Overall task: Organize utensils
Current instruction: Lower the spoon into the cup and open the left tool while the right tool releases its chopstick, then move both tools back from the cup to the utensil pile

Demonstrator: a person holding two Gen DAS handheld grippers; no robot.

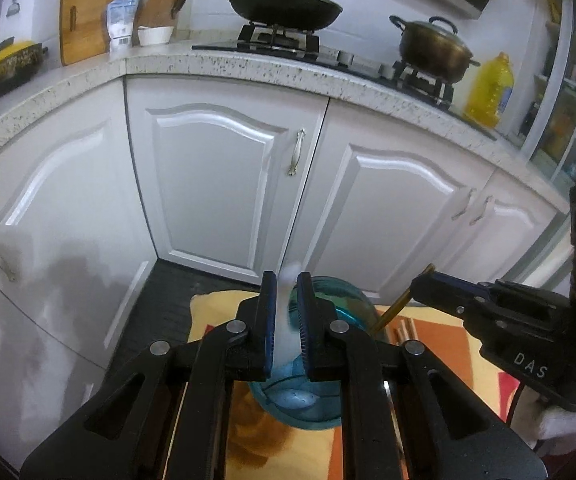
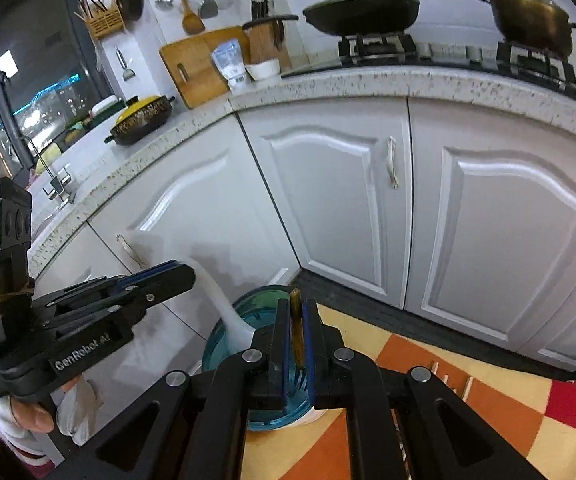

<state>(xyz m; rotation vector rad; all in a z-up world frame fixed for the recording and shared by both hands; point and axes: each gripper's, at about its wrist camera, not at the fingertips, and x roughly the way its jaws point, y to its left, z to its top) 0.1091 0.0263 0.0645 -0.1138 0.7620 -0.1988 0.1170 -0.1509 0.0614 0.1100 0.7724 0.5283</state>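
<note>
Both grippers are hovering over the blue holder (image 2: 228, 344), the left gripper (image 1: 287, 320) clamping a white spoon (image 2: 224, 300) upright, the right gripper (image 2: 296, 336) pinching a brown-handled utensil (image 2: 297, 328) upright, directly above its mouth.

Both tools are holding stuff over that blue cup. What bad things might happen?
1. The blue cup stands near the edge of the checkered cloth, so a bump might tip it off.
2. The white spoon in the left tool looks blurred; it may be slipping or swinging.
3. The right tool holds a gold fork close beside the spoon, so they could knock together.
</note>
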